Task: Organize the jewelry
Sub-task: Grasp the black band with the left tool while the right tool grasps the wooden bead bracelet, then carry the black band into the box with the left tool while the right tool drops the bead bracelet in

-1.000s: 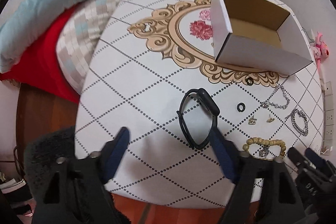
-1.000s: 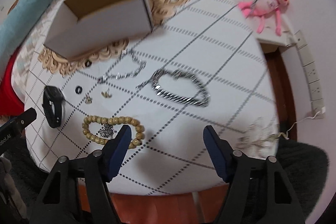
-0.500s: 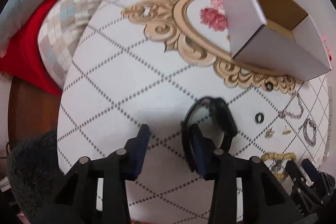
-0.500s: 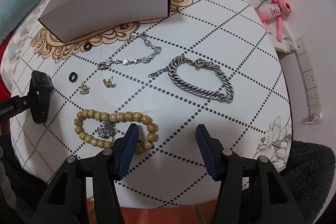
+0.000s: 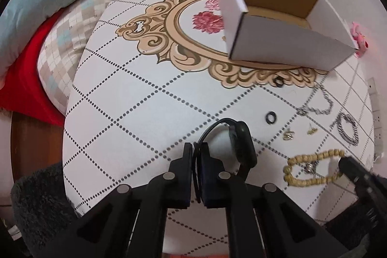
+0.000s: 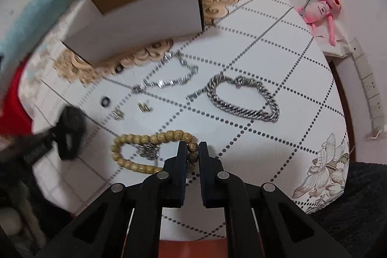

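My left gripper [image 5: 197, 149] is shut on the strap of a black wristband watch [image 5: 241, 140], which stands up off the table. My right gripper [image 6: 192, 148] is shut on the wooden bead bracelet [image 6: 135, 139], pinching its beads at the near right end. The bead bracelet also shows in the left wrist view [image 5: 312, 169]. An open white cardboard box [image 5: 278, 23] stands behind, also in the right wrist view [image 6: 142, 13]. Loose on the table lie a heavy silver chain bracelet [image 6: 241, 98], a thin silver chain [image 6: 169, 79], two small earrings [image 6: 130, 110] and two black rings [image 5: 271, 117].
The round table [image 5: 125, 93] has a dotted diamond pattern and a gold ornament in the middle. A bed with blue and red covers [image 5: 36, 16] lies to the left. A pink plush toy [image 6: 321, 6] sits by the wall at the right.
Both grippers have closed from open: the left on the watch strap, the right on the bead bracelet. The watch now stands raised from the table.
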The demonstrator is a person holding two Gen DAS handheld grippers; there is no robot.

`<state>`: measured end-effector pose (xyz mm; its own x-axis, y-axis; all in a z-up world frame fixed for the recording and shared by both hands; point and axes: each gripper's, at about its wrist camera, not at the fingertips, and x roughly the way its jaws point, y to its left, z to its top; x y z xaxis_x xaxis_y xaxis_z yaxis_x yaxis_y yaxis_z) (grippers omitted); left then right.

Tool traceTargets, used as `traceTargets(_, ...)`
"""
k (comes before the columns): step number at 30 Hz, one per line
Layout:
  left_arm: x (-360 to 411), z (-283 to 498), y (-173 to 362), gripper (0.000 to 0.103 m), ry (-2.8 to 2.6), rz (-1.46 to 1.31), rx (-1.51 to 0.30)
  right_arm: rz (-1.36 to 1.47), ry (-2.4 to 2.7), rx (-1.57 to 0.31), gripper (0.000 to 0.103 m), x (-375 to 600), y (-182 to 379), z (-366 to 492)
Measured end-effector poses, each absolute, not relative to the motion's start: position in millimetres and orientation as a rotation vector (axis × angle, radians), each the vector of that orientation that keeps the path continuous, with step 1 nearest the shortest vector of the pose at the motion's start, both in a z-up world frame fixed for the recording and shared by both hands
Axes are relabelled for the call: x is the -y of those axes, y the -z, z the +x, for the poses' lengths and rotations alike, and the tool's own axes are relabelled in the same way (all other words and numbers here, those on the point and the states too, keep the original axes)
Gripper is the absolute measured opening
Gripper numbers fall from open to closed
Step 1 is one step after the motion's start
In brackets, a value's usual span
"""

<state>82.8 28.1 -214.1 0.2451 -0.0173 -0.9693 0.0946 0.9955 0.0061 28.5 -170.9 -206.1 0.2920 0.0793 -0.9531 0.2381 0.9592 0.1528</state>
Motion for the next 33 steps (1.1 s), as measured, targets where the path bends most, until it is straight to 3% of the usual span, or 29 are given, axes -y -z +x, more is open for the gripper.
traceTargets(11, -2, 77, 147, 0.004, 0.148, 0.056, -1.220, 0.312, -0.013, -1.150, 0.009, 193, 141, 59)
traceTargets(21, 19, 168, 97, 0.004, 0.203, 0.040, -1.136, 0.286, -0.100, -0.993, 0.009, 203, 64, 129)
traceTargets(29, 33, 234, 121, 0.005, 0.234, 0.043, -1.243, 0.324, -0.157, -1.072, 0.009, 212, 89, 204)
traceTargets(33, 36, 254, 136, 0.015, 0.261, 0.017, -1.303, 0.333, -0.171, -1.123, 0.009, 215, 114, 227)
